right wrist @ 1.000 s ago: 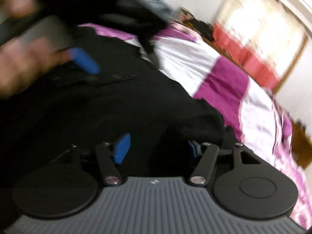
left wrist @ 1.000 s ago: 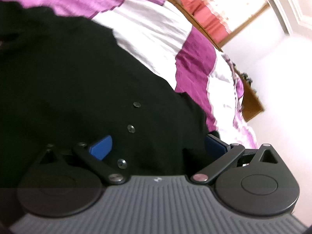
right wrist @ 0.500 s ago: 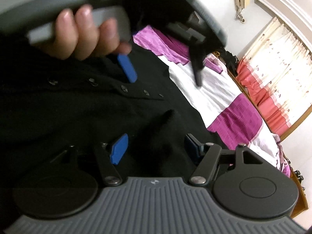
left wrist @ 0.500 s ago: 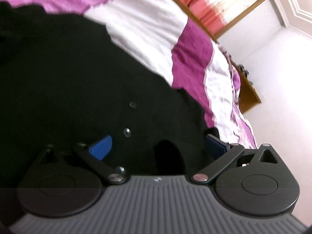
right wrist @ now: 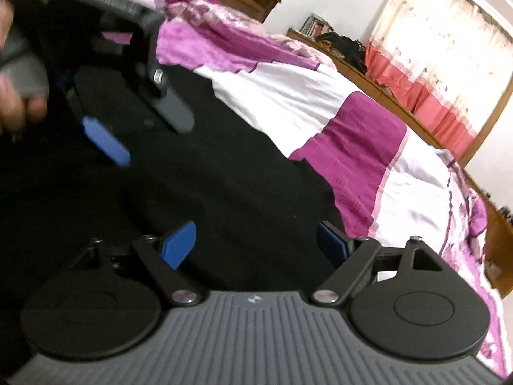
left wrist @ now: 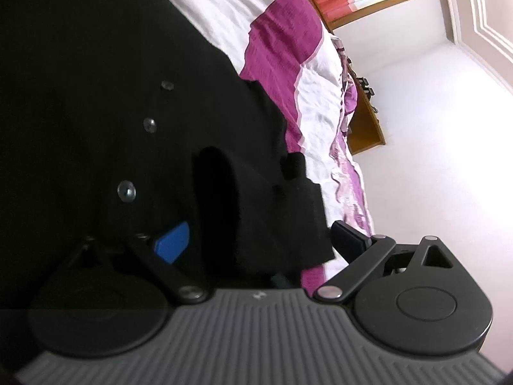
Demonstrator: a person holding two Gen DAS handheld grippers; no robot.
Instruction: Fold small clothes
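Near the bed's (right wrist: 282, 96) side edge lies the black buttoned cloth garment (left wrist: 96, 96), spread flat on the purple-and-white patchwork quilt (right wrist: 368, 147). Left gripper (left wrist: 259, 237) narrowing from wide around a raised fold at the hem, not yet pinching; right gripper (right wrist: 256, 240) widening above cloth, holding nothing. Best to seat both pads fully over the fold before lifting.

One black garment (left wrist: 96, 64), three buttons (left wrist: 126, 191) on it, one bed (right wrist: 288, 96) — two grippers (right wrist: 256, 243).
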